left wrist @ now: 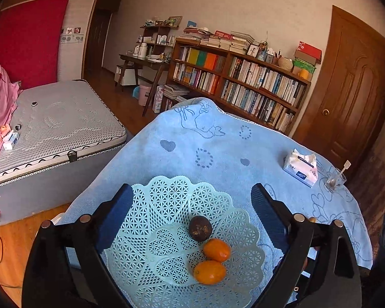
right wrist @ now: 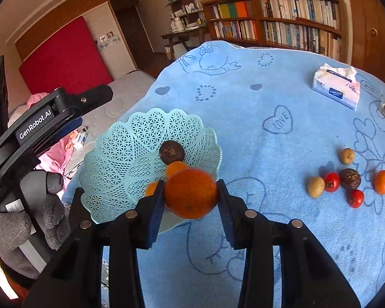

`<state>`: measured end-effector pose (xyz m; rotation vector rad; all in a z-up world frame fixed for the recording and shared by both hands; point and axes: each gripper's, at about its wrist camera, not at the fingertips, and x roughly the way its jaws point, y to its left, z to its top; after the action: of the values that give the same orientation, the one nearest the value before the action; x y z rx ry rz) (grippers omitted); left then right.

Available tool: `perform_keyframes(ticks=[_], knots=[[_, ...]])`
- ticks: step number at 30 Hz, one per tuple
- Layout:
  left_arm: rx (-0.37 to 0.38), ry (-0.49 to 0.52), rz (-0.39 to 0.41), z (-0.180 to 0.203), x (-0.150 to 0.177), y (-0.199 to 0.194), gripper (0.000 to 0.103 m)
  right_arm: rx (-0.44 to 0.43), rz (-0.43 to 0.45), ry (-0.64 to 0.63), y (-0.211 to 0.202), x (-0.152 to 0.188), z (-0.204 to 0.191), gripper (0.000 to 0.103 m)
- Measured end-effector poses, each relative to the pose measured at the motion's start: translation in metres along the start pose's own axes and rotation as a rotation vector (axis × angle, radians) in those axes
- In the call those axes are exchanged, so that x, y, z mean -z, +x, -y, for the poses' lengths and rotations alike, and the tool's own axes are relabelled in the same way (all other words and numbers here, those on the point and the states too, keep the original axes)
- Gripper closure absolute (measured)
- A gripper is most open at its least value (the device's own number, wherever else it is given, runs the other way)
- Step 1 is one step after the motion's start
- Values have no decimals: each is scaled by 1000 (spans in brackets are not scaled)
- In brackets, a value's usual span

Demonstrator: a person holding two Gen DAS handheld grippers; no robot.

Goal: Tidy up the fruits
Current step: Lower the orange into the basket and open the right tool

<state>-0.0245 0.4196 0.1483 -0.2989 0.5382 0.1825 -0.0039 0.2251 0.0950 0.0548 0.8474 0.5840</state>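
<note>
A pale green lattice fruit basket (left wrist: 166, 197) (right wrist: 120, 154) sits on the blue towel-covered table (right wrist: 243, 102). Inside lie a dark brown fruit (left wrist: 200, 228) (right wrist: 171, 151) and two small oranges (left wrist: 216, 249) (left wrist: 210, 272). My left gripper (left wrist: 192, 200) is open, its fingers straddling the basket with nothing between them. My right gripper (right wrist: 191, 195) is shut on a large orange (right wrist: 191, 196), held above the basket's near right rim. On the towel at the right lie loose fruits: two red tomatoes (right wrist: 331, 181), a dark fruit (right wrist: 350, 178), an orange (right wrist: 382, 181) and two tan fruits (right wrist: 315, 186).
A tissue pack (right wrist: 337, 89) (left wrist: 300, 168) and a small glass with a spoon (left wrist: 335, 179) stand at the table's far right. A bed (left wrist: 56, 128) lies to the left and a bookshelf (left wrist: 238, 82) behind. A gloved hand (right wrist: 25, 220) holds the left gripper.
</note>
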Motion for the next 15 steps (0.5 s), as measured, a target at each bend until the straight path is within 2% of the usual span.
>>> perform_keyframes(ticks=[5,10,15], knots=[[-12,-23,17,-11,-6,-4,8,-81,-52,-20,23,0,-28,63],[-13,-55,28,-22,-11,-8,8,-153,-45,-29,31,-2,-46,61],[-16,-76,37,-27,-13,-11,7,-134,-20,-25,25,1,-44,58]])
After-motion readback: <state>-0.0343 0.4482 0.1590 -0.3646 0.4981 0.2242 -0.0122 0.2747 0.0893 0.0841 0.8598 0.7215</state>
